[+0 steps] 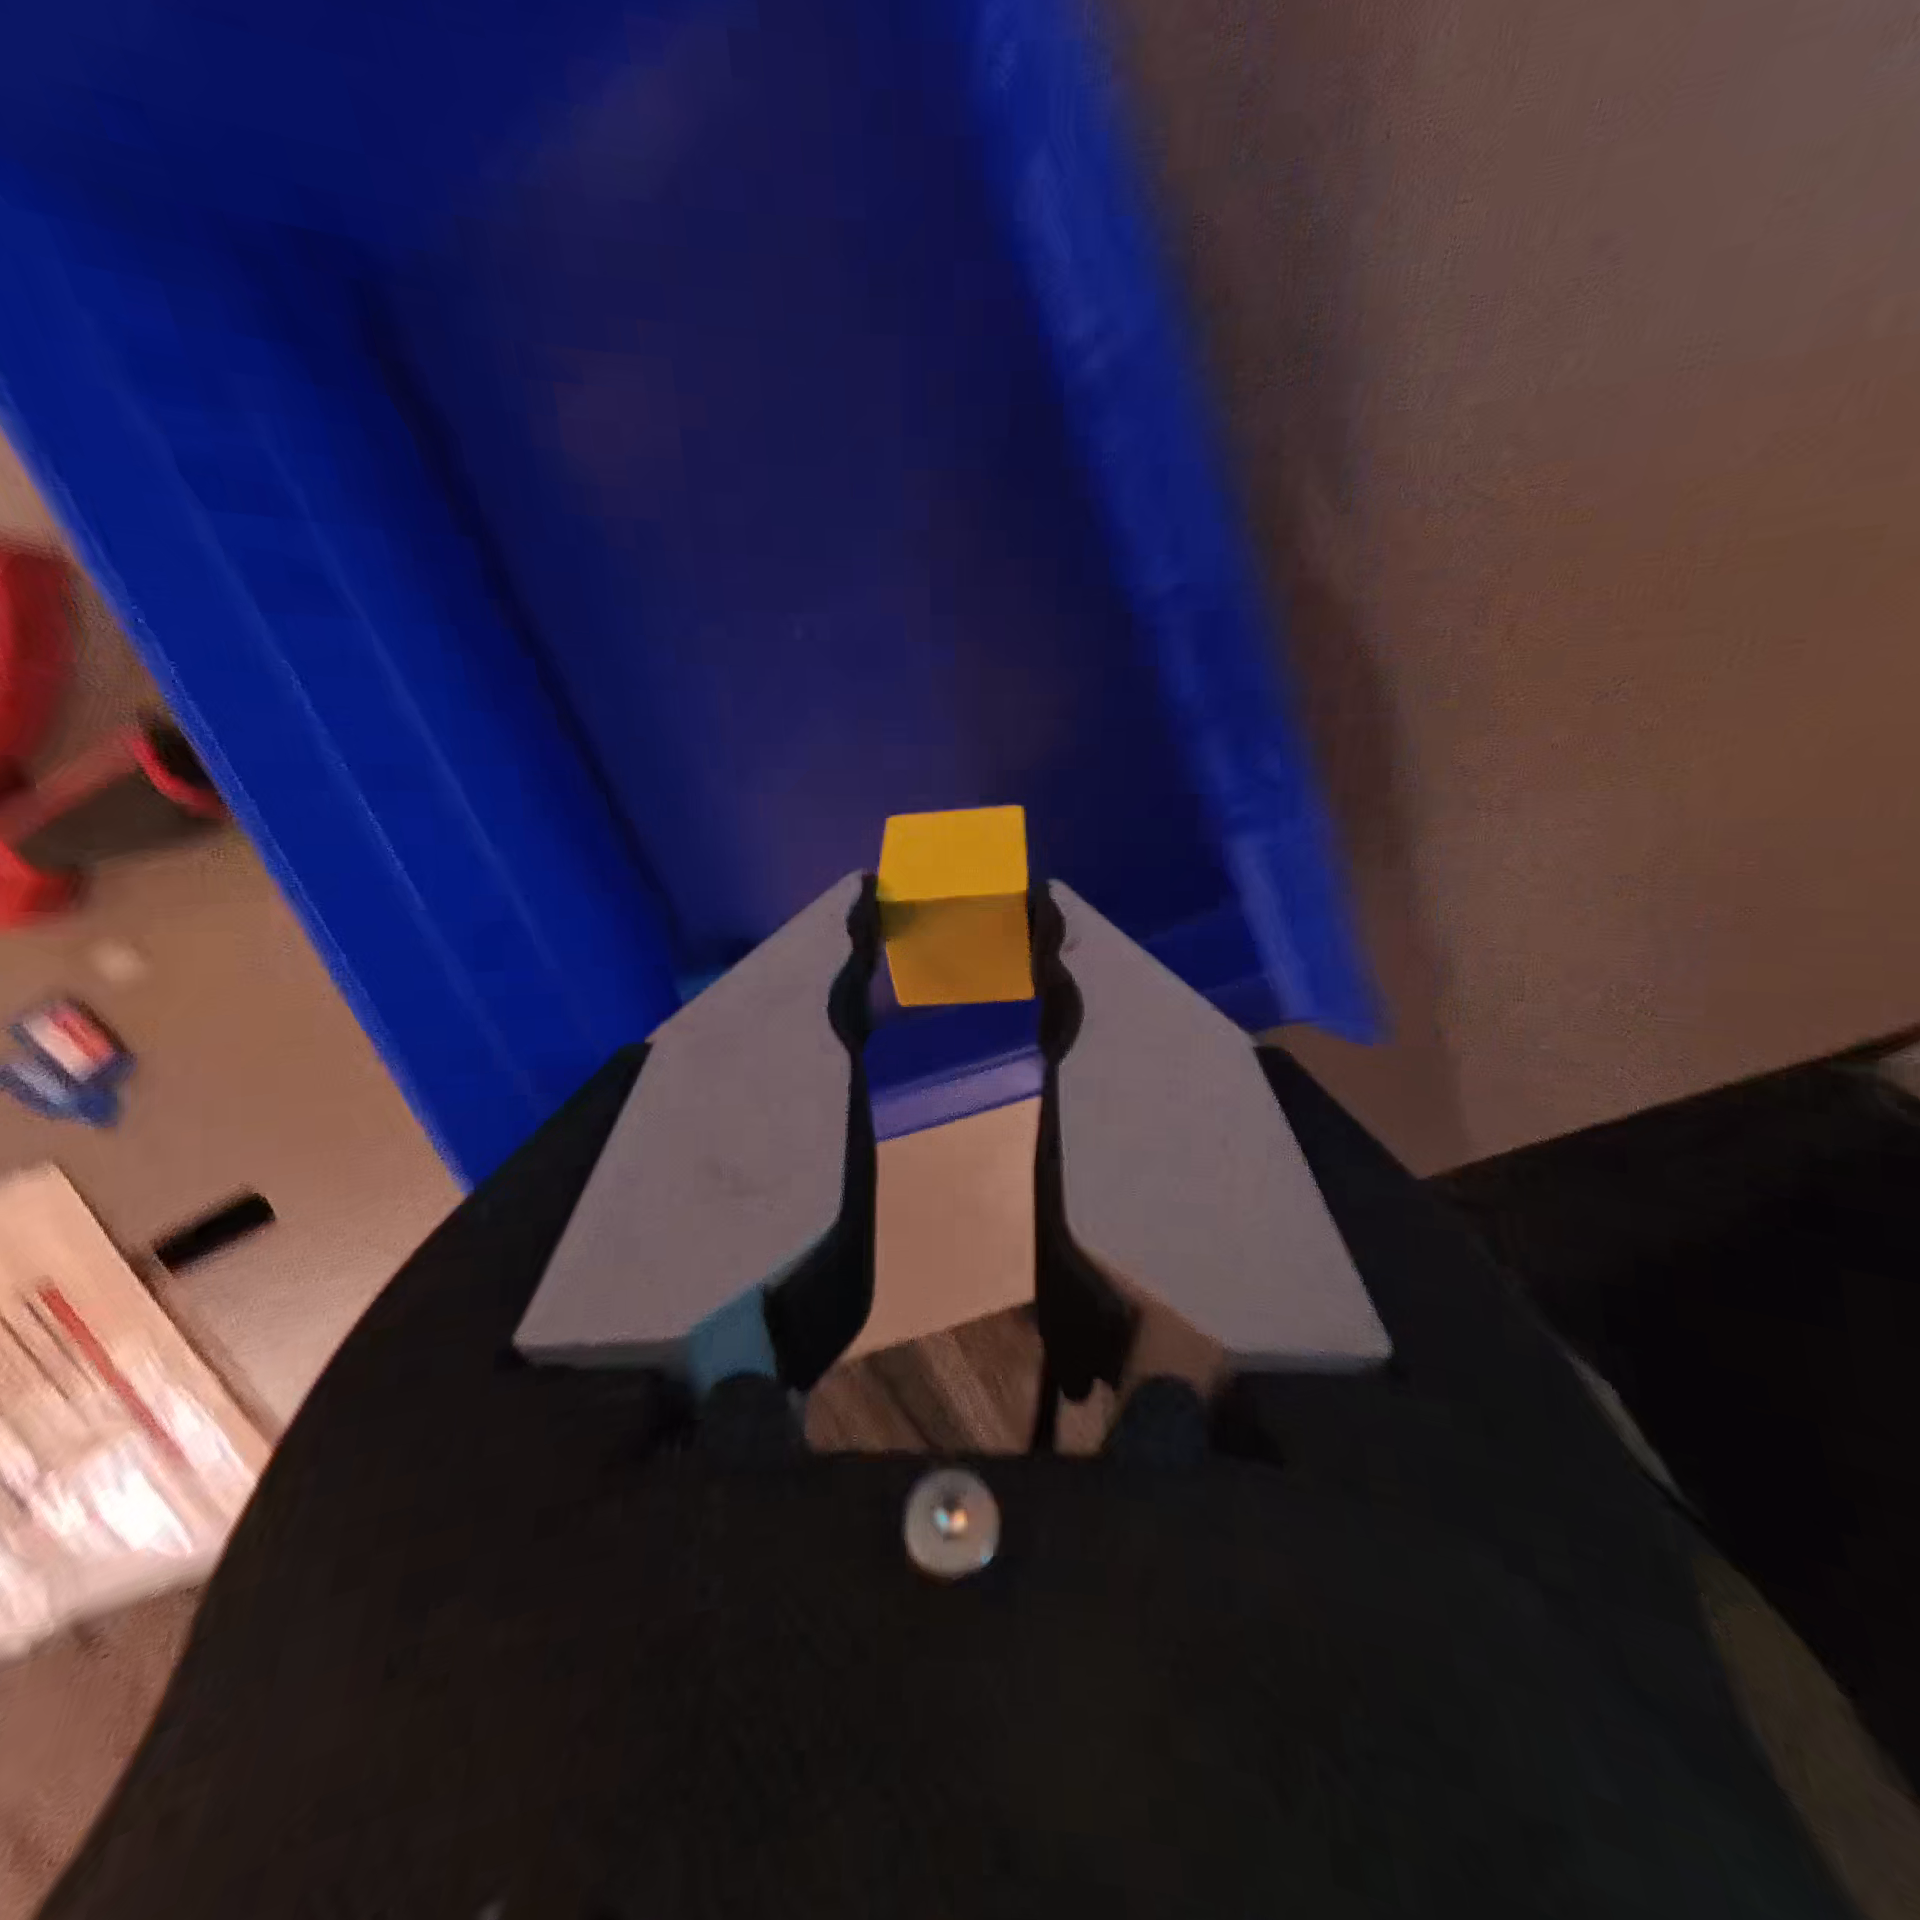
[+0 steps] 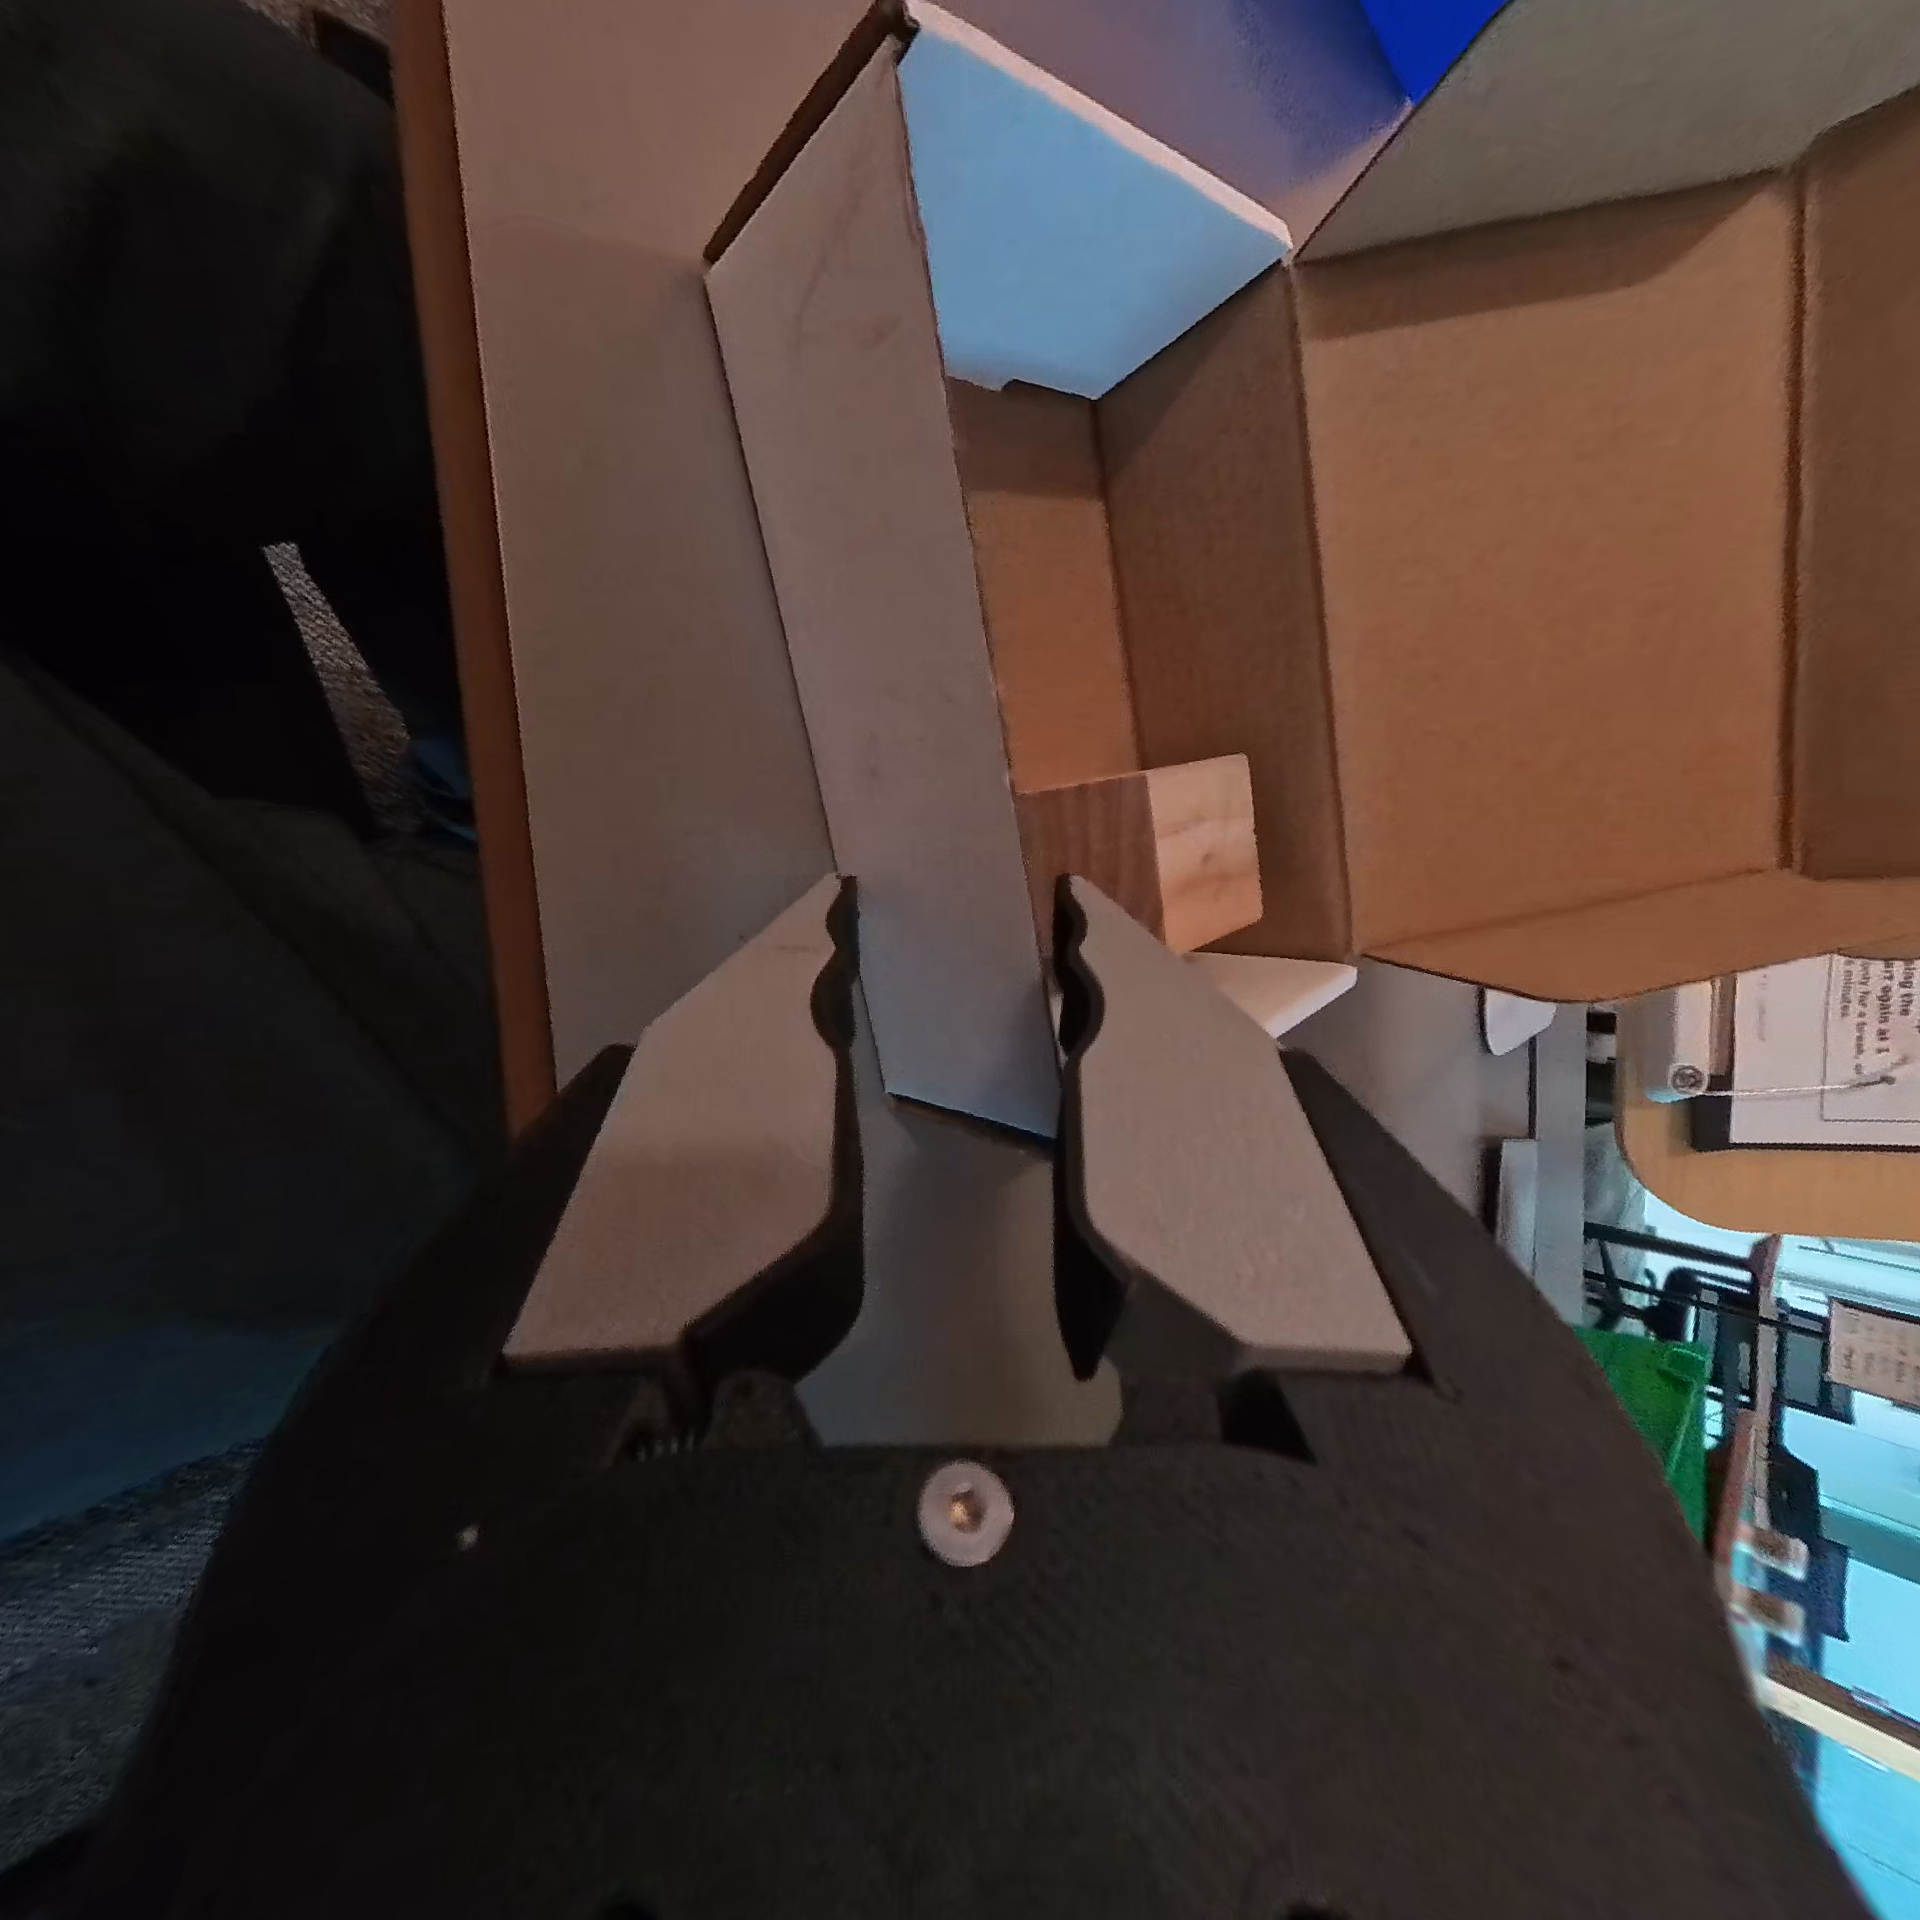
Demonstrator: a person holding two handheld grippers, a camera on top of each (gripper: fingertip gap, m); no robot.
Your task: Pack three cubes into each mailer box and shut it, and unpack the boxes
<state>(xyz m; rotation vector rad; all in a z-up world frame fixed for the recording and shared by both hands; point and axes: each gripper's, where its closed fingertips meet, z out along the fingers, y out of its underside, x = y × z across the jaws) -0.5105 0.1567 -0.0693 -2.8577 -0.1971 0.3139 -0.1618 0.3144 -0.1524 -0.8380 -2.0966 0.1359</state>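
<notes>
Left tongs [image 1: 954, 914]: clenched on a yellow cube [image 1: 956, 909], which sits squeezed between the two tips, its top and one side face showing.
Yellow cube, place: held in the air at the middle of the left wrist view, in front of the lower end of a blue bin [image 1: 665, 436] (whether it hangs over the bin's inside or just before its rim, I cannot tell).
Blue bin: large, blurred, running from 6 o'clock of the cube up toward 11 o'clock, filling most of the upper left.
Surface [image 1: 1558, 520]: pale brown, showing at 3 o'clock of the bin.
Left edge clutter: a red object [image 1: 42, 727] at 9 o'clock, a small blue and white item [image 1: 68, 1060] below it, and printed paper [image 1: 94, 1434] at 8 o'clock, all too blurred to name.
Right tongs [image 2: 954, 971]: parted, straddling a white flap [image 2: 883, 644] of the mailer box [image 2: 1538, 582]; the left tip lies close against the flap, but a firm grip cannot be told.
Mailer box: open, brown inside and white outside, spreading from the centre to 2 o'clock.
Wooden cube [image 2: 1195, 842]: pale, resting inside the box just at 1 o'clock of the right tongs.
Dark cloth [image 2: 208, 727]: fills the 9 o'clock side.
</notes>
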